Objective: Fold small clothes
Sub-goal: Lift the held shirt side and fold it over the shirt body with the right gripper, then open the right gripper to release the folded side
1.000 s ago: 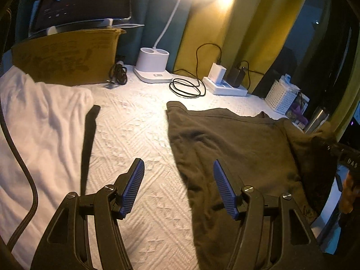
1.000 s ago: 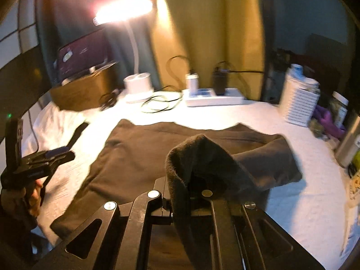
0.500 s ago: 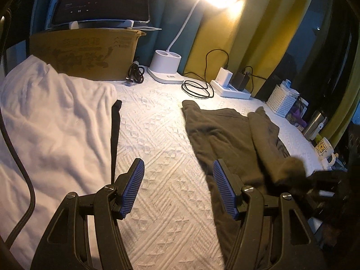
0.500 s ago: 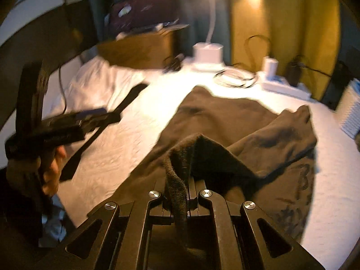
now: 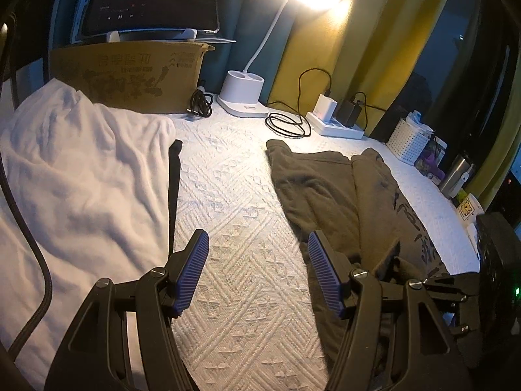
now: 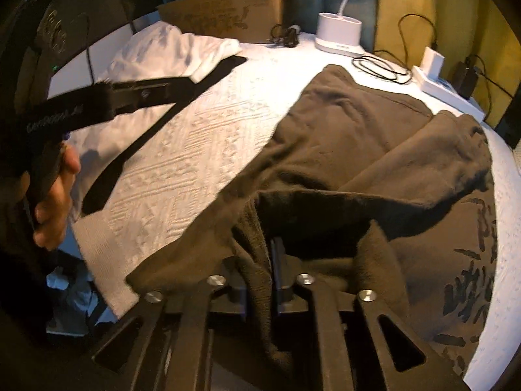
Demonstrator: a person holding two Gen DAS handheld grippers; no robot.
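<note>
Right gripper point(image 6: 272, 260) jaws opening, a fold of the dark brown garment point(image 6: 358, 123) between them; cloth drapes over the fingers, and whether the pads are pressing it is not visible. Gripper tilted steeply down at the near edge of the garment.

Left gripper point(image 5: 257, 273) empty, blue ribbed pads point(image 5: 192, 270) held well apart above bare white quilted bedspread point(image 5: 228, 179). Its right finger sits just over the garment's left edge. From the right wrist view, the left gripper point(image 6: 153, 89) appears at left, held by the person's hand point(image 6: 55, 195).

Garment lies spread on the bedspread, right of centre. One side is folded over onto the rest, forming a long lengthwise flap point(image 5: 374, 195). Dark printed lettering point(image 6: 472, 277) shows on the part nearest the right edge.

White garment point(image 5: 81, 179) rumpled at the left, with a black strip point(image 5: 174, 179) along its inner edge.

Behind: cardboard box point(image 5: 130, 71) with a dark-screened device point(image 5: 146, 3) on top, lit desk lamp point(image 5: 244, 94), coiled black cable point(image 5: 286, 125), white power strip point(image 5: 335, 123) with chargers plugged in, white slatted basket point(image 5: 410, 140), metal bottle point(image 5: 456, 176). Yellow curtain point(image 5: 374, 49) backs the far side.
</note>
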